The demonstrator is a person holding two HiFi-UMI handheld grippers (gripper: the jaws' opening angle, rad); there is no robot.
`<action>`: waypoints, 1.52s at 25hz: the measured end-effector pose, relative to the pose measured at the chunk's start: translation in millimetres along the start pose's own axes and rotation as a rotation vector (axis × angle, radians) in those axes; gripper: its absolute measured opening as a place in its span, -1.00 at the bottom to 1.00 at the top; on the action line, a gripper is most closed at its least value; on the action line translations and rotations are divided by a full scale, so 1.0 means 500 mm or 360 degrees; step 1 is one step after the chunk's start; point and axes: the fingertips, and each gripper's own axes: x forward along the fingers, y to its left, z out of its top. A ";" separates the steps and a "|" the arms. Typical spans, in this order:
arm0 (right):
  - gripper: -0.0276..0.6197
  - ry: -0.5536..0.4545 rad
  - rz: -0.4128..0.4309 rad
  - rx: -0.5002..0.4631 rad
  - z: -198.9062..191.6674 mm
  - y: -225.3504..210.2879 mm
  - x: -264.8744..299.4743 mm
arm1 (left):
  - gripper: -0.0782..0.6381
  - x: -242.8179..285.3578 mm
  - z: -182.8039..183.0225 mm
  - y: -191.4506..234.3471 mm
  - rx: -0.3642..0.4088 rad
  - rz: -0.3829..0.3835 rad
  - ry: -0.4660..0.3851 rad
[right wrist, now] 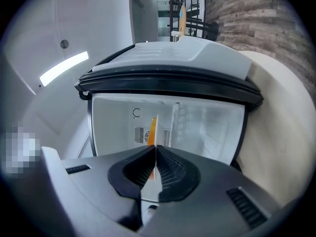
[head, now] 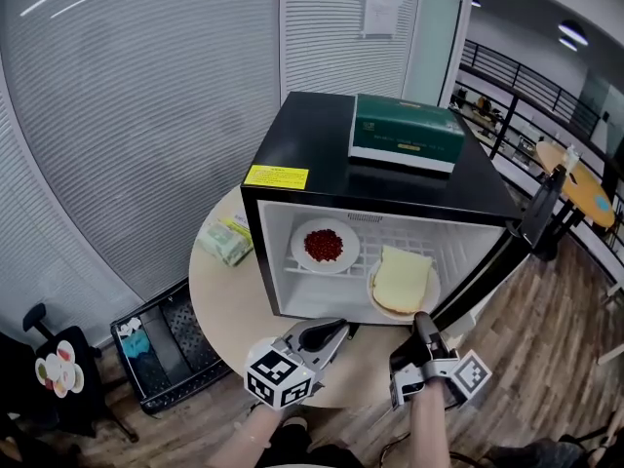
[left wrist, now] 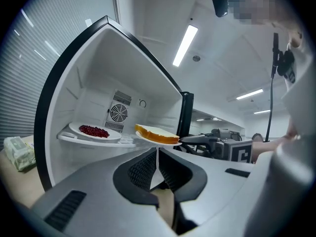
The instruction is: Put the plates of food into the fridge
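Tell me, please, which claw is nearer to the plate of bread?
Right. The right claw grips the rim of the plate of bread; the left claw is shut and empty, off to the plate's left, not touching it.

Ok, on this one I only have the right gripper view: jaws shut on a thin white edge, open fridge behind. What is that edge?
Observer: It's the rim of a white plate carrying a slice of bread. The right gripper holds it at the opening of the fridge.
Operator: Anything inside already?
Observer: Yes, a second plate with red food sits on the left of the shelf.
Operator: And the left gripper?
Observer: The left gripper is shut on nothing, low in front of the fridge.
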 end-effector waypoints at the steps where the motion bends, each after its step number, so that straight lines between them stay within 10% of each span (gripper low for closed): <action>1: -0.88 -0.0001 -0.0003 0.0000 0.003 -0.001 0.012 | -0.77 0.002 0.002 0.008 0.0000 0.0006 0.0000; 23: -0.88 -0.0086 -0.0172 0.0080 0.035 -0.058 0.178 | -0.77 0.027 -0.036 0.085 -0.0140 0.0024 0.0070; 38: -0.80 -0.0243 -0.0546 -0.0412 0.058 -0.036 0.194 | -0.77 0.022 -0.047 0.111 -0.0158 0.0022 0.0091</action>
